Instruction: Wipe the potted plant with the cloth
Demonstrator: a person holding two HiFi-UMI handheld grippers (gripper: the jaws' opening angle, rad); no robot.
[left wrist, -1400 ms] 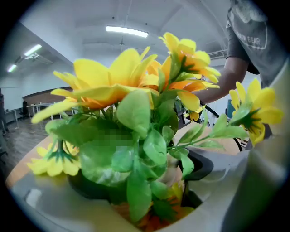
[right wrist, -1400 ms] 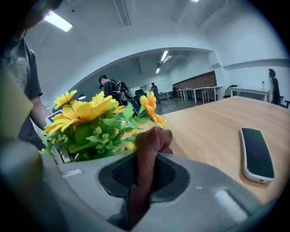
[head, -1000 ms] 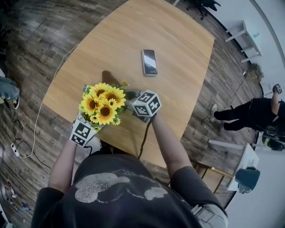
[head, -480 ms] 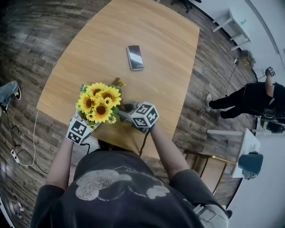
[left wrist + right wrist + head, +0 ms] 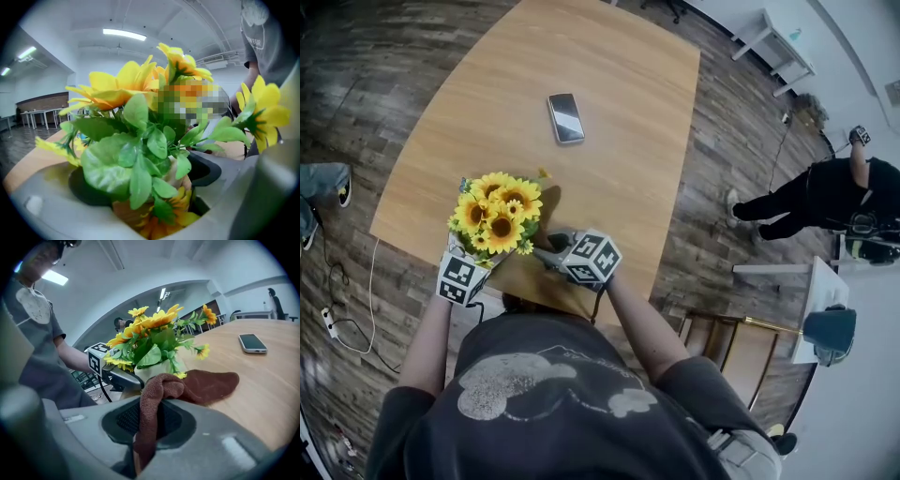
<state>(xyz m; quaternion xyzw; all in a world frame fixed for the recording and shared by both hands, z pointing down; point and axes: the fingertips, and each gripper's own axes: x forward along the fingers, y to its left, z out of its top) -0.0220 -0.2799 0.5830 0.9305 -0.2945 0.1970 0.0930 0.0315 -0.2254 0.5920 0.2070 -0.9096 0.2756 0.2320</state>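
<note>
The potted plant (image 5: 495, 214), yellow sunflowers with green leaves in a pale pot (image 5: 126, 211), is near the front edge of the wooden table (image 5: 609, 178). My left gripper (image 5: 157, 190) is shut on the pot, and the leaves fill its view. In the right gripper view the plant (image 5: 154, 345) stands just beyond a brown cloth (image 5: 197, 385). My right gripper (image 5: 150, 425) is shut on this cloth, which hangs forward against the base of the pot. In the head view, the right gripper (image 5: 551, 248) is to the right of the flowers.
A phone (image 5: 565, 117) lies flat in the middle of the table, and shows again as the phone (image 5: 252, 343) at the right of the right gripper view. A person (image 5: 825, 197) stands on the wood floor at the right. White furniture (image 5: 773, 42) lines the far wall.
The head view has shifted. The right gripper with the cloth has come down and nearer me beside the plant. The left gripper keeps its hold on the pot.
</note>
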